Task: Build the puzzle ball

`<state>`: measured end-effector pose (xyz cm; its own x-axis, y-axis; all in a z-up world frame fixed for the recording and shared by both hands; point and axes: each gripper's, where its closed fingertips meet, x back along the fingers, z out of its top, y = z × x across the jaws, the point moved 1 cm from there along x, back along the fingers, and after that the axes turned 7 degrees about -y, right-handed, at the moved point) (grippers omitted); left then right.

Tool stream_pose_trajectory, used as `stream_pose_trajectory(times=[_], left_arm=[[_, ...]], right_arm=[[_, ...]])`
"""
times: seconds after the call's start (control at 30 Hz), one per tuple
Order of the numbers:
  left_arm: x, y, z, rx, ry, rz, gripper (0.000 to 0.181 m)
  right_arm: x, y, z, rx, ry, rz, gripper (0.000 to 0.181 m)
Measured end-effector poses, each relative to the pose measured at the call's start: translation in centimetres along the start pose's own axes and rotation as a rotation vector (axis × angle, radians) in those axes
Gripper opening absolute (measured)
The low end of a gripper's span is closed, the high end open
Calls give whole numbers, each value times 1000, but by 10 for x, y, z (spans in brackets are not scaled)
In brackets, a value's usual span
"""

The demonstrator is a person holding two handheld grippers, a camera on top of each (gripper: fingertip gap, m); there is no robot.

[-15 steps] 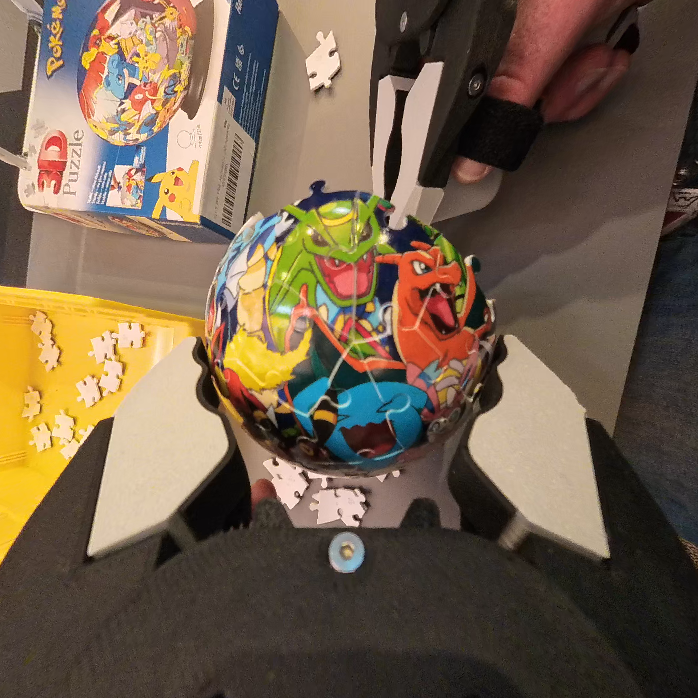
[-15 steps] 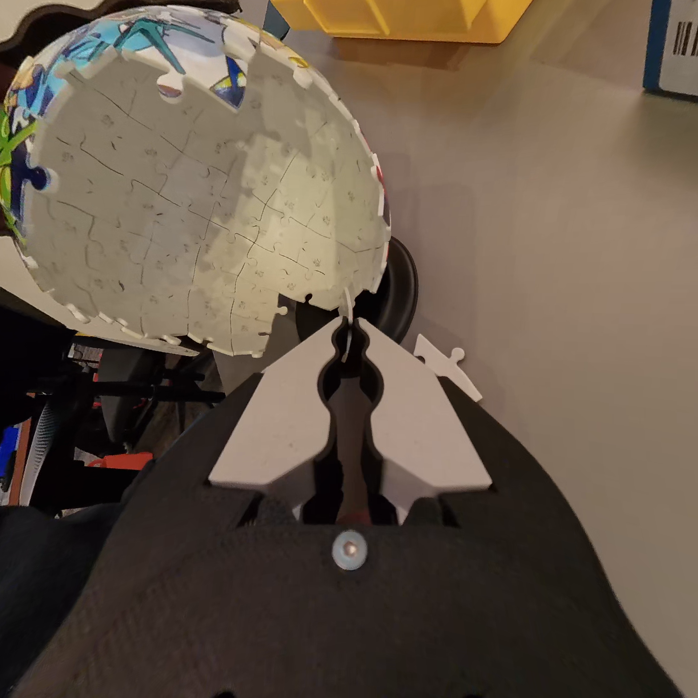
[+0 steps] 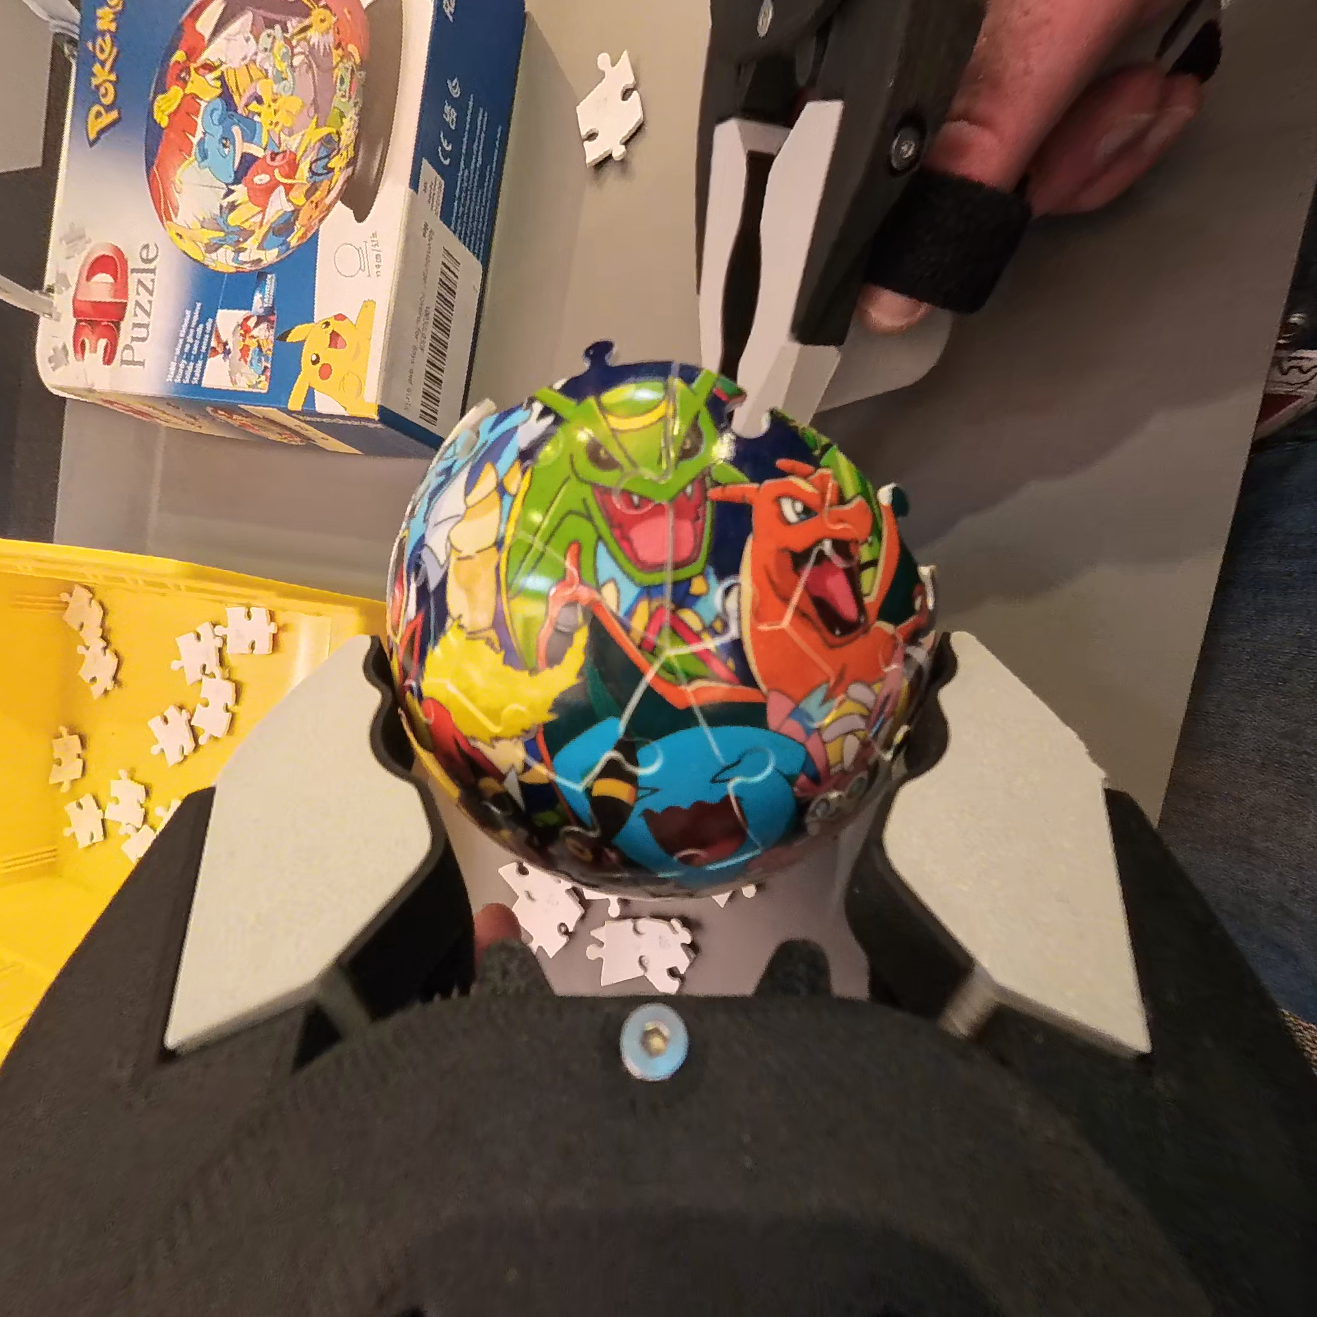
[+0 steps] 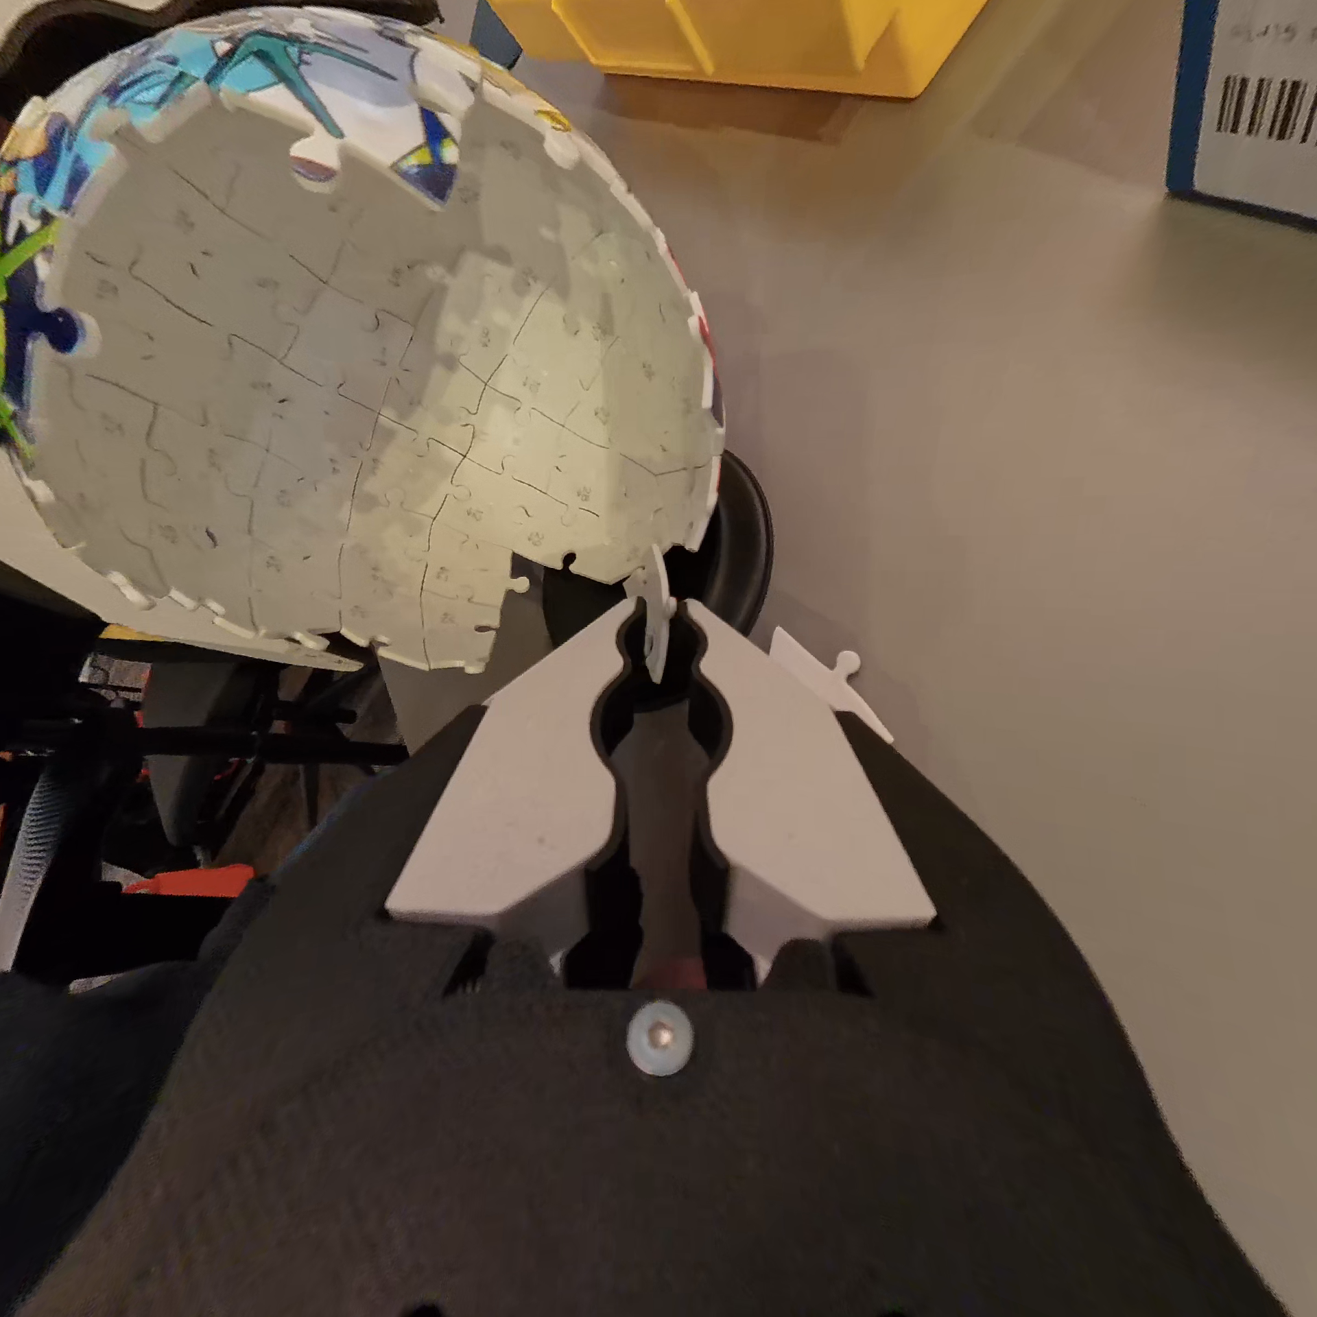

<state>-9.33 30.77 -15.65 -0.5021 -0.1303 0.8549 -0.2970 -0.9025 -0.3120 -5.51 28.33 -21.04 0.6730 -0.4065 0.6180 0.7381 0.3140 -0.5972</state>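
Left gripper (image 3: 659,720) clamped on both sides of the half-built puzzle ball (image 3: 663,634), held up above the grey table (image 3: 1033,499). Right gripper (image 4: 659,606) pinched tight on one white puzzle piece (image 4: 656,613), touching the ball's open edge. Loose pieces (image 3: 606,926) lying under the ball, more in the yellow bin (image 3: 43,584). Puzzle box (image 3: 285,207) near.

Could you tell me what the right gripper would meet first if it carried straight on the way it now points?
Most likely the open rim of the puzzle ball: the right gripper pinches a puzzle piece whose tip seems already at that edge, though depth is unclear.
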Motion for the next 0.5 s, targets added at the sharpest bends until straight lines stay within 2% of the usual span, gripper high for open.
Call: stream_pose_trajectory(times=[0.17, 0.3, 0.4, 0.5], left_arm=[[0, 0, 0, -1, -4, 2, 135], [0, 1, 1, -4, -6, 5, 135], [-1, 1, 1, -10, -10, 6, 135], [0, 1, 2, -12, -13, 10, 135]], right_arm=[[7, -1, 1, 69, 9, -47, 15], [16, -12, 8, 257, 41, -89, 8], [10, -14, 5, 392, -1, -111, 3], [4, -10, 9, 445, -18, -124, 0]])
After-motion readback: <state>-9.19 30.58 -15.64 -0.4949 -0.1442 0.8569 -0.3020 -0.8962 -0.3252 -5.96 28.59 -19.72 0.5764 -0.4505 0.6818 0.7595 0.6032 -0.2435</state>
